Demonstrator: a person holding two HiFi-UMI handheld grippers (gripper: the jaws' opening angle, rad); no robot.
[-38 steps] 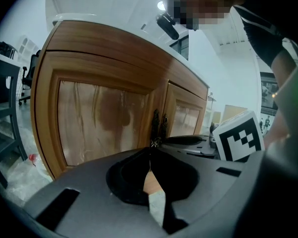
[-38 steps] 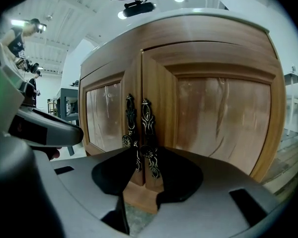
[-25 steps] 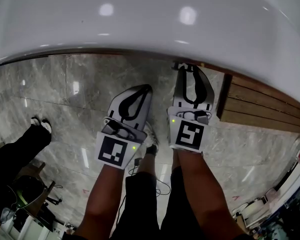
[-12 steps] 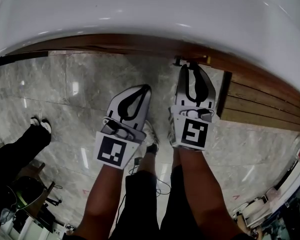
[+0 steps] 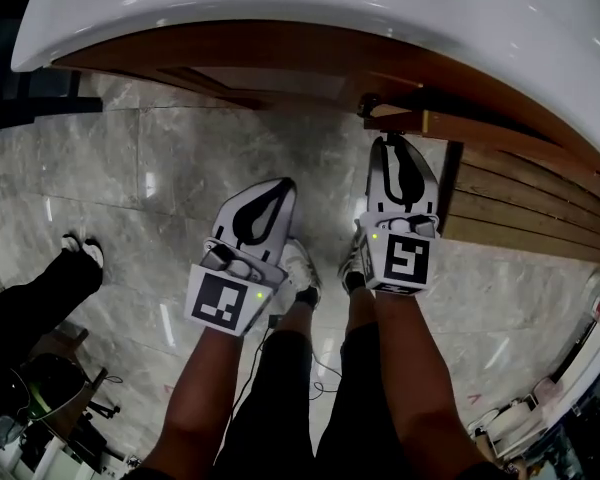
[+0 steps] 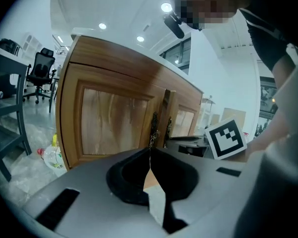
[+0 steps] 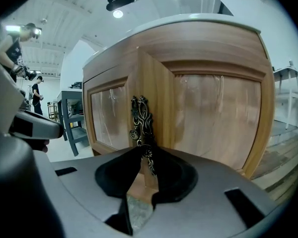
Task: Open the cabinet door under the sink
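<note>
Under the white sink [image 5: 280, 8] stands a wooden cabinet with two doors. The right door [image 7: 213, 113] stands ajar, its edge swung out from the left door [image 7: 109, 118]. My right gripper [image 7: 145, 152] is shut on that door's ornate dark metal handle [image 7: 140, 120], whose drop pendant sits between the fingertips. In the head view the right gripper [image 5: 390, 140] reaches to the handle [image 5: 372, 108] below the sink rim. My left gripper [image 5: 285, 183] hangs lower and left, shut and empty. From the left gripper [image 6: 150, 150] both handles [image 6: 155, 125] show ahead.
Marble floor [image 5: 130, 188] lies below. A slatted wooden panel [image 5: 520, 218] runs at the right. My legs and shoes [image 5: 300, 268] are under the grippers, another person's leg [image 5: 40, 298] at left. A plastic bag [image 6: 52, 157] lies by the cabinet's left corner.
The right gripper has drawn back from the cabinet with the handle, and the right door's edge has swung out. The left gripper shifted back slightly. More of the cabinet front shows under the sink.
</note>
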